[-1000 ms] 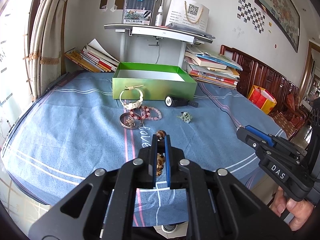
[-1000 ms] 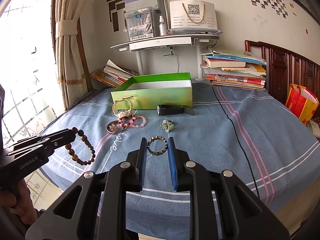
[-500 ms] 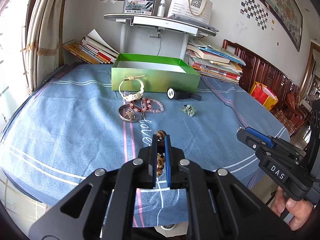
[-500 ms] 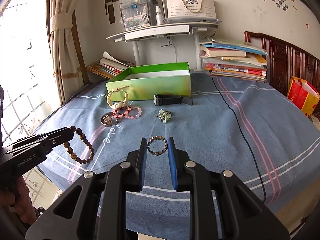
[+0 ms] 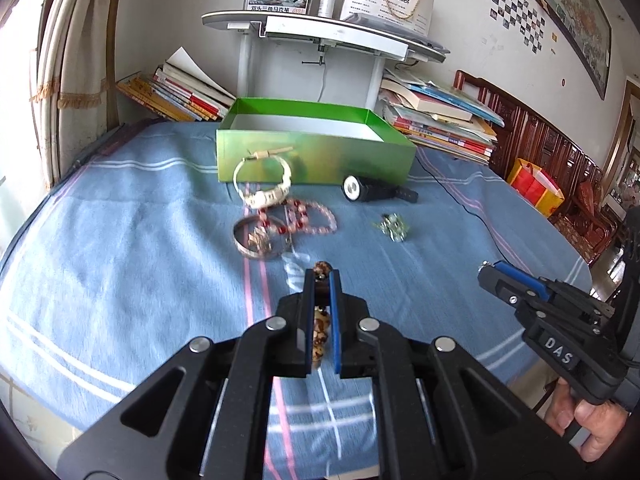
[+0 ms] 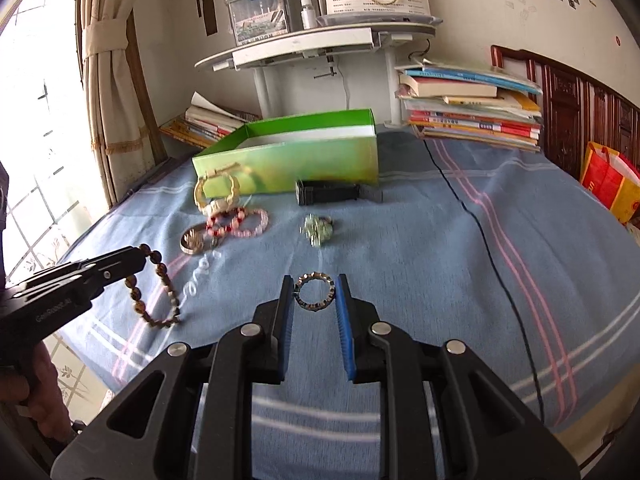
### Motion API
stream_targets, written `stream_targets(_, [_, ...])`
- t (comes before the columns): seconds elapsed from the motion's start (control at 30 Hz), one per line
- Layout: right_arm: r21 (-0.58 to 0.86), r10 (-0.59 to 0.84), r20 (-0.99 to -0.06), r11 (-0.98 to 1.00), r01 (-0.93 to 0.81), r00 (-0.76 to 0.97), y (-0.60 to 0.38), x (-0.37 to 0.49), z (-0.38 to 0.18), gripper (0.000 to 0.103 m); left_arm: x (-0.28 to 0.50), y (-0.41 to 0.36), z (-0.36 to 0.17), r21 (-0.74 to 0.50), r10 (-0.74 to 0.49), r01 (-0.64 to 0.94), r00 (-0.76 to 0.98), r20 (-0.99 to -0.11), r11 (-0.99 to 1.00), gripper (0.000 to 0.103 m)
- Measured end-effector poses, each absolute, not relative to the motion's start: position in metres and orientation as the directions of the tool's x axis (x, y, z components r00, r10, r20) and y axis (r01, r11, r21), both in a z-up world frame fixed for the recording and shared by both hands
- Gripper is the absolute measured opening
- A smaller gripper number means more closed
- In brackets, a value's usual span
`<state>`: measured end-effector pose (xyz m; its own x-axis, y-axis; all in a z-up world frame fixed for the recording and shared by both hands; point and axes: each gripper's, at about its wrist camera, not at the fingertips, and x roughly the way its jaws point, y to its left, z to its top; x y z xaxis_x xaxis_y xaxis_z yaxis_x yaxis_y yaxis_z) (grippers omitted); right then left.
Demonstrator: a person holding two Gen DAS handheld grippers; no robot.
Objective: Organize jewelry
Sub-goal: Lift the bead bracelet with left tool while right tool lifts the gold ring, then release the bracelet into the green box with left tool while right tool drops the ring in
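Note:
My left gripper (image 5: pixel 321 280) is shut on a brown bead bracelet (image 5: pixel 320 332), which hangs from it above the blue cloth in the right wrist view (image 6: pixel 154 292). My right gripper (image 6: pixel 315 286) is shut on a small metal bead bracelet (image 6: pixel 315 291) and holds it above the cloth. The open green box (image 5: pixel 312 148) stands at the back of the table, also in the right wrist view (image 6: pixel 288 156). In front of it lie a cream bracelet (image 5: pixel 264 188), pink and red bead bracelets (image 5: pixel 308 220), a silver bangle (image 5: pixel 258 240), a green trinket (image 5: pixel 394 228) and a black watch (image 5: pixel 372 192).
A white shelf stand (image 5: pixel 320 36) and stacks of books (image 5: pixel 436 120) sit behind the box. A black cable (image 6: pixel 492 240) runs across the cloth on the right. A curtain (image 6: pixel 112 80) hangs at the left; a wooden bench (image 5: pixel 540 148) at the right.
Both grippers have moved forward toward the box with their bracelets still held. The jewelry pile and the box look closer and larger than before.

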<state>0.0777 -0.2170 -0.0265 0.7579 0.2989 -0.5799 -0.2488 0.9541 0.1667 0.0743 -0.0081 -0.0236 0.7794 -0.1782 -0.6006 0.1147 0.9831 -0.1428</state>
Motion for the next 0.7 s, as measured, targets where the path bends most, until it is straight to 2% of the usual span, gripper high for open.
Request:
stream_targets(0.17, [0.174, 0.316, -0.550, 0.949, -0.264, 0.773, -0.216, 0.112, -0.003, 0.021, 0.104, -0.006, 0.002, -0.129, -0.179, 0.128, 0.801, -0.571, 0.983, 0.007])
stream_targets(0.4, [0.144, 0.330, -0.486, 0.944, -0.298, 0.809, -0.199, 0.201, 0.041, 0.021, 0.193, 0.002, 0.058, -0.085, -0.179, 0.158, 0.837, -0.516, 0.984, 0.007])
stream_targets(0.53, [0.144, 0.326, -0.523, 0.944, -0.296, 0.788, -0.188, 0.270, 0.033, 0.021, 0.260, 0.010, 0.063, -0.068, -0.148, 0.132, 0.828, -0.540, 0.989, 0.007])
stream_targets(0.7, [0.142, 0.286, -0.575, 0.958, -0.251, 0.767, -0.184, 0.323, 0.002, 0.021, 0.330, 0.024, 0.029, -0.066, -0.097, 0.072, 0.787, -0.609, 0.995, 0.007])
